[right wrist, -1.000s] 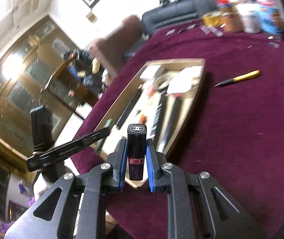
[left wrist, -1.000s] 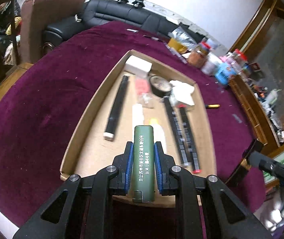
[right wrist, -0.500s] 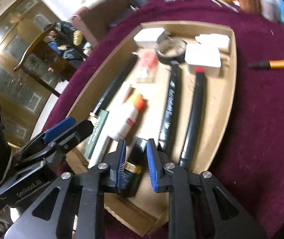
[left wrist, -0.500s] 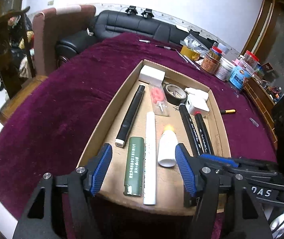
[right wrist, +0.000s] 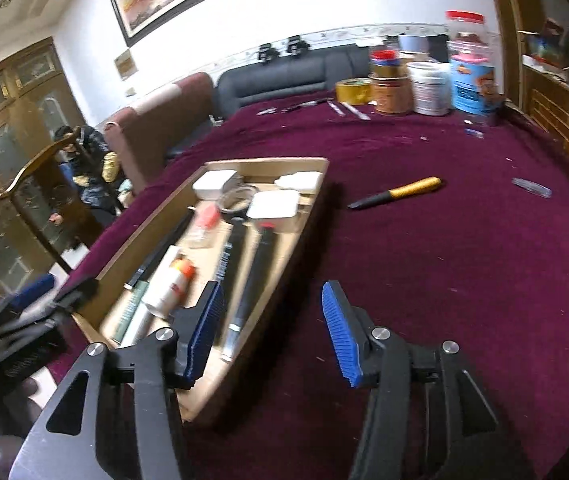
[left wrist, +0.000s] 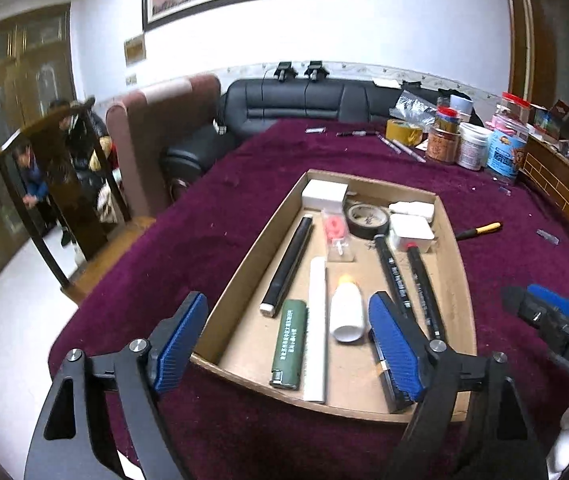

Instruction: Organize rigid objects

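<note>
- Purple velvet covers the whole table (right wrist: pixel 464 280), and the cardboard tray (left wrist: pixel 244 276) sits in the middle of it with most of the long things already lying inside, side by side.
- One piece lies outside the tray: the yellow-handled pen (right wrist: pixel 396 193), alone on the cloth just beyond the tray's right wall, near its far end.
- From my right claw (right wrist: pixel 272 330) the pen lies ahead and slightly right, well apart, with nothing between us but bare cloth.
- Its long axis runs crosswise to my fingers, dark tip toward the tray and yellow end pointing away from it, tilted a little.
- My right claw is spread wide and holds nothing; it hangs over the tray's right wall near the near end.
- My left claw (left wrist: pixel 288 344) is also spread wide and empty, hovering over the tray's near end, above the green lighter (left wrist: pixel 290 348), the white stick (left wrist: pixel 316 320) and the white bottle (left wrist: pixel 346 312).
- From the left claw the pen (left wrist: pixel 480 230) is across the tray's far right corner, with the whole tray in the way, so I judge the right claw the nearer and better placed.
- Because the pen lies across my line of reach, my fingers would likely close over its middle without much wrist turn; afterwards it would need turning to lie alongside the two black markers (left wrist: pixel 408 280) by the tray's right wall.
</note>
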`<state>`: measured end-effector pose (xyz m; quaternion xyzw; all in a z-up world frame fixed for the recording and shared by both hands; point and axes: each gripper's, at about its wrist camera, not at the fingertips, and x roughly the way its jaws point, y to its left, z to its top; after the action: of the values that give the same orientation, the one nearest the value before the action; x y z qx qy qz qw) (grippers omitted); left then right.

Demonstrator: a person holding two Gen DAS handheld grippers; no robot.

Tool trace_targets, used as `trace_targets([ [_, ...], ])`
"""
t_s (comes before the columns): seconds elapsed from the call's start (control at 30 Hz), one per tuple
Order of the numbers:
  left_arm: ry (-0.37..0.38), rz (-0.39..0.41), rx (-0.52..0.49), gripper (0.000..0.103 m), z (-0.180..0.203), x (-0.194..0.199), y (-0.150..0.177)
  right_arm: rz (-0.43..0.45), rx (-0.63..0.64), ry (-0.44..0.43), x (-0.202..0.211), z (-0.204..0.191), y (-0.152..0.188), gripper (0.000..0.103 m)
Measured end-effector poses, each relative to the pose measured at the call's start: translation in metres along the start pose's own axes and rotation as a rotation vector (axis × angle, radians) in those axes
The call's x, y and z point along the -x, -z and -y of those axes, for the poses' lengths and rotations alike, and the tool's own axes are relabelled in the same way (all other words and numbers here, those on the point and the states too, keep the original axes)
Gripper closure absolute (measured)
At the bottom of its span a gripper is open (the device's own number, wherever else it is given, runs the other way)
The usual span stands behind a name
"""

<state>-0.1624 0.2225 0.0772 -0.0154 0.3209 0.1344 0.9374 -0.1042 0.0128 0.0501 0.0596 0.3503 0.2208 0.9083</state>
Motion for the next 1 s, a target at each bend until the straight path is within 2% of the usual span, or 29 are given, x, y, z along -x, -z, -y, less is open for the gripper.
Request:
trace_targets([
  [0.3, -0.01, -0.004, -0.059, 0.023, 0.029, 0.011, 0.0, -0.009, -0.029, 0.025, 0.015, 0.021, 0.017, 0.053],
  [0.43, -0.01, -0.004, -0.077, 0.023, 0.038, 0.015, 0.002, 0.002, -0.013, 0.046, 0.023, 0.024, 0.021, 0.047],
  [0.6, -0.015, 0.008, -0.097, 0.023, 0.049, 0.02, 0.003, 0.002, 0.009, 0.059, 0.026, 0.025, 0.026, 0.047],
  [0.67, -0.018, 0.042, -0.088, 0.023, 0.05, 0.026, 0.004, 0.007, 0.015, 0.067, 0.027, 0.025, 0.027, 0.046],
  [0.73, -0.036, 0.143, -0.048, 0.023, 0.046, 0.045, 0.004, 0.019, 0.026, 0.079, 0.03, 0.024, 0.029, 0.046],
  [0.77, -0.039, 0.219, -0.02, 0.021, 0.043, 0.059, 0.004, 0.029, 0.033, 0.085, 0.032, 0.024, 0.029, 0.046],
  [0.8, -0.035, 0.316, 0.014, 0.006, 0.04, 0.079, 0.004, 0.04, 0.039, 0.088, 0.034, 0.024, 0.029, 0.046],
  [0.83, -0.031, 0.365, 0.033, 0.001, 0.037, 0.089, 0.005, 0.048, 0.043, 0.09, 0.036, 0.023, 0.03, 0.046],
  [0.87, -0.028, 0.458, 0.071, 0.001, 0.036, 0.106, 0.008, 0.06, 0.045, 0.091, 0.038, 0.023, 0.03, 0.046],
  [0.9, -0.037, 0.501, 0.09, 0.001, 0.037, 0.113, 0.009, 0.071, 0.043, 0.091, 0.041, 0.024, 0.03, 0.046],
  [0.93, -0.065, 0.524, 0.097, 0.001, 0.042, 0.117, 0.009, 0.076, 0.041, 0.092, 0.042, 0.023, 0.03, 0.046],
  [0.97, -0.086, 0.515, 0.088, 0.001, 0.044, 0.116, 0.006, 0.079, 0.039, 0.092, 0.043, 0.024, 0.029, 0.046],
  [1.0, -0.091, 0.463, 0.049, 0.001, 0.054, 0.111, 0.0, 0.082, 0.036, 0.092, 0.044, 0.024, 0.03, 0.046],
])
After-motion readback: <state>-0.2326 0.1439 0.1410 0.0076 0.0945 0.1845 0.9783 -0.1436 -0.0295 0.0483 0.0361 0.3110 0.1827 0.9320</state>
